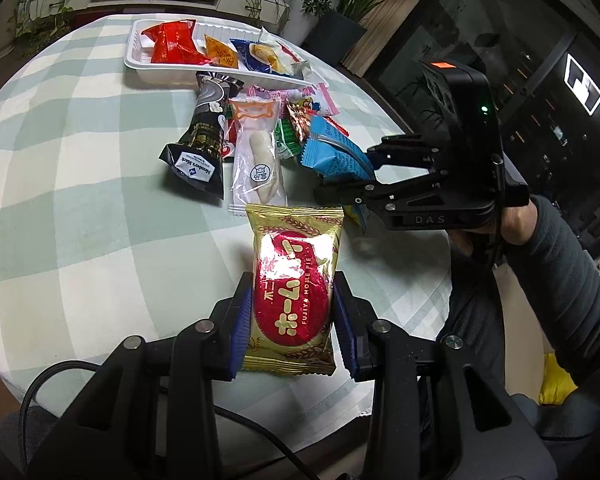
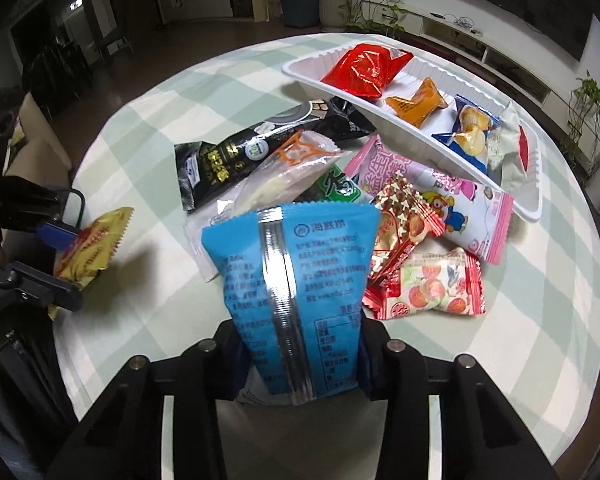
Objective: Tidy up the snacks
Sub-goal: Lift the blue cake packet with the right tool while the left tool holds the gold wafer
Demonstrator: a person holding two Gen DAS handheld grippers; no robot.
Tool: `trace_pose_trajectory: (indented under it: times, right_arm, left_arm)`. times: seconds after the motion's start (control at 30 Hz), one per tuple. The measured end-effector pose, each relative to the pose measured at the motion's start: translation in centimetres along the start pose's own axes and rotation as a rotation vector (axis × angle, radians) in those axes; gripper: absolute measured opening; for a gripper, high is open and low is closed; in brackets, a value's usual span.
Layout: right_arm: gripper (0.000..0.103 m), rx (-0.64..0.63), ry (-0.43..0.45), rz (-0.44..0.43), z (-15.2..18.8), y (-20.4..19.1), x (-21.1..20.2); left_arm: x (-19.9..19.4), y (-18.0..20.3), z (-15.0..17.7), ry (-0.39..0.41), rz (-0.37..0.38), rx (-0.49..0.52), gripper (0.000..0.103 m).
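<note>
My left gripper (image 1: 292, 312) is shut on a gold and red pie packet (image 1: 294, 280), its blue pads pressing both long sides just above the checked tablecloth. From the right wrist view, that left gripper (image 2: 66, 264) and the gold packet (image 2: 92, 248) sit at the left. My right gripper (image 2: 298, 344) is shut on a blue snack packet (image 2: 296, 264), which stands up between the fingers with its back seam facing the camera. In the left wrist view, the right gripper (image 1: 352, 174) holds the blue packet (image 1: 332, 152) at the right side of the snack pile.
A white tray (image 1: 140, 60) (image 2: 300, 70) at the far side holds red, orange, blue and white packets. Loose snacks lie in front of it: a black packet (image 1: 204, 132), a clear packet (image 1: 258, 160), a pink one (image 2: 440, 184) and red sweets (image 2: 440, 288). Potted plants stand beyond the table.
</note>
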State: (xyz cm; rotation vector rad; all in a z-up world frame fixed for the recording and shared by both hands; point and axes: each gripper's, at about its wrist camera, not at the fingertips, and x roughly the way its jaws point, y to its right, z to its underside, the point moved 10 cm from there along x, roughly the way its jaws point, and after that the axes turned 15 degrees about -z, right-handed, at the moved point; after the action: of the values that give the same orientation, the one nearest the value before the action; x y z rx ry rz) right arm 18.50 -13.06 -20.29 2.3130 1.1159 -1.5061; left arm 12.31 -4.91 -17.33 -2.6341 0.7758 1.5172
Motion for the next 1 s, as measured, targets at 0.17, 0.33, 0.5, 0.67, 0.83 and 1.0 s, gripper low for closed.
trace_pose_trajectory:
  times: [0.17, 0.33, 0.5, 0.67, 0.83, 1.0]
  right_arm:
    - [0.042, 0.058, 0.056, -0.026, 0.2, -0.7, -1.0]
    - [0.042, 0.140, 0.136, -0.045, 0.6, -1.2, -2.4]
    - [0.042, 0.234, 0.222, -0.084, 1.4, -1.8, -3.7]
    - [0.041, 0.336, 0.293, -0.128, 2.7, -1.8, -4.8]
    - [0.042, 0.458, 0.361, -0.125, 3.8, 0.9, -6.7]
    - [0.042, 0.560, 0.429, -0.068, 4.1, 5.0, -9.6]
  left_arm:
    - [-0.3, -0.2, -0.3, 0.009, -0.004, -0.015, 0.034]
    - [-0.4, -0.3, -0.3, 0.016, -0.007, -0.022, 0.034]
    - [-0.7, -0.2, -0.3, 0.021, -0.013, -0.030, 0.034]
    - [-1.2, -0.5, -0.8, 0.034, -0.017, -0.047, 0.034]
    - [-2.1, -1.8, -2.4, 0.060, -0.032, -0.075, 0.034]
    - [-3.5, -3.9, -6.3, 0.113, -0.060, -0.100, 0.034]
